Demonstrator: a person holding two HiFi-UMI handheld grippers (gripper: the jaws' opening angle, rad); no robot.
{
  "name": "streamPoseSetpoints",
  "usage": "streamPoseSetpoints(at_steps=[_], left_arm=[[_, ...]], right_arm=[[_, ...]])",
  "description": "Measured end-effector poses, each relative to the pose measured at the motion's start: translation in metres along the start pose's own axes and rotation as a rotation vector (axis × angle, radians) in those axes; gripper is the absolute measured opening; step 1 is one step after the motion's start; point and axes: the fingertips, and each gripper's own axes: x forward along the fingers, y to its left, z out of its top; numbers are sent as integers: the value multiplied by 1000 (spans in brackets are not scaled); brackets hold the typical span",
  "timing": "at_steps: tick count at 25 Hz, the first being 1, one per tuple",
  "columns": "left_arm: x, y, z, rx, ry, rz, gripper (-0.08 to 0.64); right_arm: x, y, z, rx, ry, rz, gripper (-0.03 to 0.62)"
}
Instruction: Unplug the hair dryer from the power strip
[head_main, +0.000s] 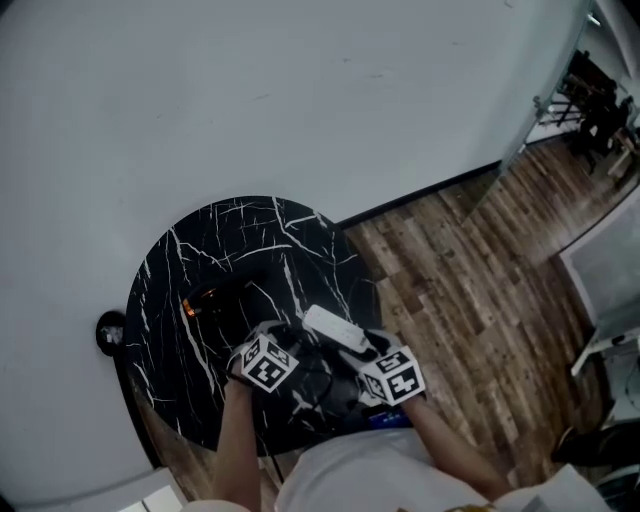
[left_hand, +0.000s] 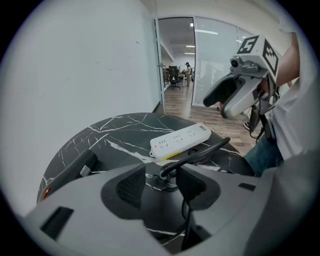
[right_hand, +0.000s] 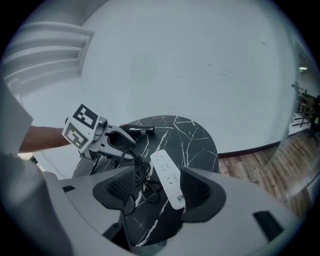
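Note:
A white power strip (head_main: 335, 328) lies on the round black marble table (head_main: 200, 240), near its front edge. No plug shows in the sockets on its top face (left_hand: 180, 141). The black hair dryer (head_main: 215, 300) lies further left with an orange light on it. Its black cable (left_hand: 200, 150) runs in loops beside the strip. My left gripper (left_hand: 161, 180) is open, with a bend of the cable lying between the jaws, untouched by the pads. My right gripper (right_hand: 159, 189) hangs open above the strip (right_hand: 167, 175) with nothing in it, and it also shows raised in the left gripper view (left_hand: 235, 92).
A plain white wall curves behind the table. Wood-plank floor (head_main: 470, 290) lies to the right, leading to a glass-walled corridor (left_hand: 200, 60). A small round black object (head_main: 110, 330) sits left of the table. The person's body is close against the table's near edge.

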Motion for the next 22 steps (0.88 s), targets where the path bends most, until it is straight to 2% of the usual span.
streamPoseSetpoints(at_steps=[4,8,10,17,22], left_arm=[[0,-2,-9,-5,16,1,198],[-10,-4,-23,-40,43,-19,198],[-19,0,-27,-69,25,2,198],[-68,23,-17,-224,-153,165,198],[-121,19,18,-314,-330,241,195]], right_arm=[[-24,-2,13,29,-68,-7,278],[-43,-2,21,60,-114,-3,278],[-48,1,22,65,-126,1,278],[-63,11,38,29,-190,9,278],[-76,21,68,14,-277,65,276]])
